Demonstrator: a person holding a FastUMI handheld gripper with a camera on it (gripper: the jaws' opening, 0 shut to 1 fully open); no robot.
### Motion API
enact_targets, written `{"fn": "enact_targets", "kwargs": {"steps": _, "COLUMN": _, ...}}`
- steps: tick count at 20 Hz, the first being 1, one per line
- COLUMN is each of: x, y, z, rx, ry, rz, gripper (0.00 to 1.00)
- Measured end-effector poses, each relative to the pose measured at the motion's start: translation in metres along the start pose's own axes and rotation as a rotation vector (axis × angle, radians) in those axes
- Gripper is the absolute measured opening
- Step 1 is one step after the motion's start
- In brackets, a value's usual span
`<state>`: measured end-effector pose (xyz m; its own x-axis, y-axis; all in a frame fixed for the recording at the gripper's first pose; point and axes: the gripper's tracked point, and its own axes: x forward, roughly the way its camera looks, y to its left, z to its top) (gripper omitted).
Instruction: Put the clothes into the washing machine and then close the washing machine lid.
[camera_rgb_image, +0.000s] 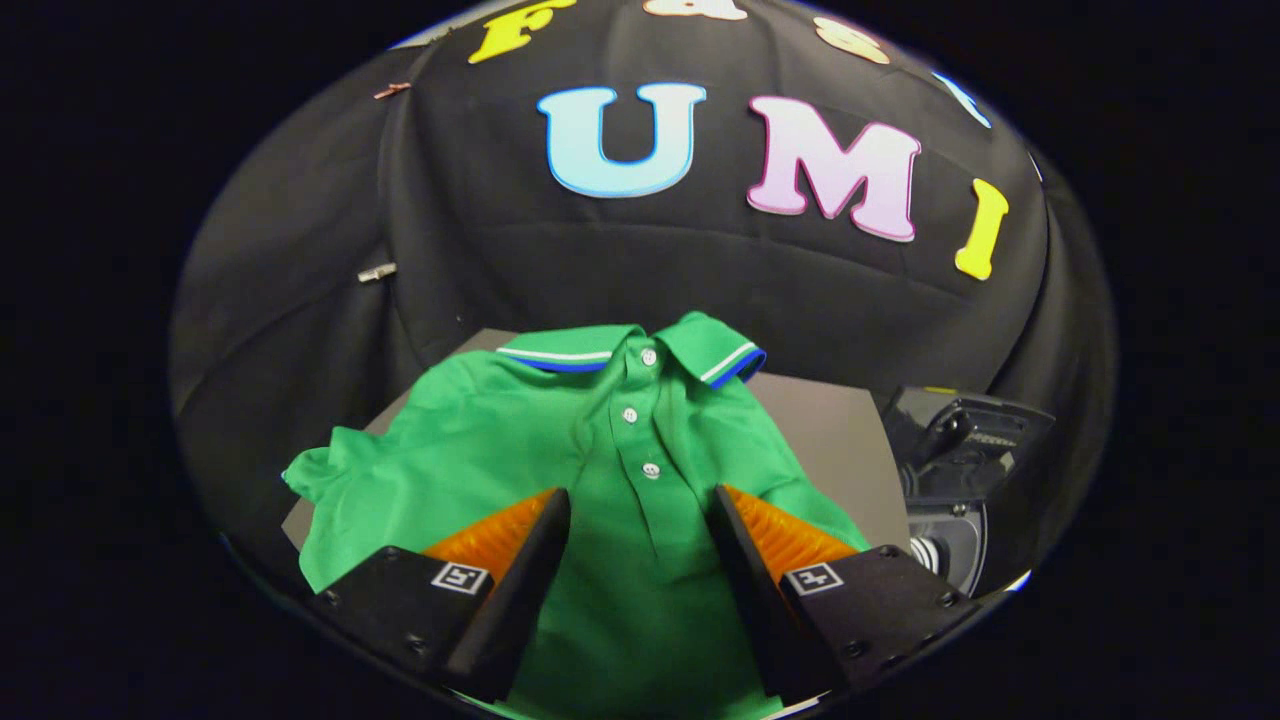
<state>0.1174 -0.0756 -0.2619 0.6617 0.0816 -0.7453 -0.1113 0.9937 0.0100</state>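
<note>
One green short-sleeved polo shirt of soft knit cloth lies spread front-up on a flat grey counter. Its collar, edged with white and blue stripes, points away toward the booth's black cloth wall, and three white buttons run down the placket toward the gripper. One sleeve reaches out over the counter's edge on the side away from the washing machine; the shirt's lower part passes under the gripper and out of sight.

The gripper's jaws stand spread wide apart, holding nothing. The two fingers sit over the shirt's chest, one on either side of the placket, and the lowest button lies just ahead of the gap between them. Whether the fingertips touch the cloth cannot be told.

Beside the counter, past the shirt's far shoulder, stands a dark grey washing machine with its lid raised and tilted back. A pale part shows below the lid, too small to make out. The shirt lies wholly on the counter, apart from the machine.
</note>
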Motion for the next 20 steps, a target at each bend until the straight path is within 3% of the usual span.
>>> {"fn": "enact_targets", "kwargs": {"steps": 1, "x": -0.005, "y": -0.002, "z": 0.003, "rx": 0.008, "ry": 0.010, "rz": -0.008, "gripper": 0.86}}
{"fn": "enact_targets", "kwargs": {"steps": 6, "x": -0.010, "y": -0.015, "z": 0.014, "rx": 0.063, "ry": 0.044, "rz": -0.077, "gripper": 0.22}}
{"fn": "enact_targets", "kwargs": {"steps": 8, "x": -0.010, "y": -0.016, "z": 0.018, "rx": 0.064, "ry": 0.035, "rz": -0.076, "gripper": 0.21}}
{"fn": "enact_targets", "kwargs": {"steps": 9, "x": -0.013, "y": -0.014, "z": 0.017, "rx": 0.066, "ry": 0.045, "rz": -0.071, "gripper": 0.06}}
{"fn": "enact_targets", "kwargs": {"steps": 20, "x": -0.073, "y": -0.049, "z": 0.063, "rx": 0.191, "ry": -0.050, "rz": 0.005, "gripper": 0.05}}
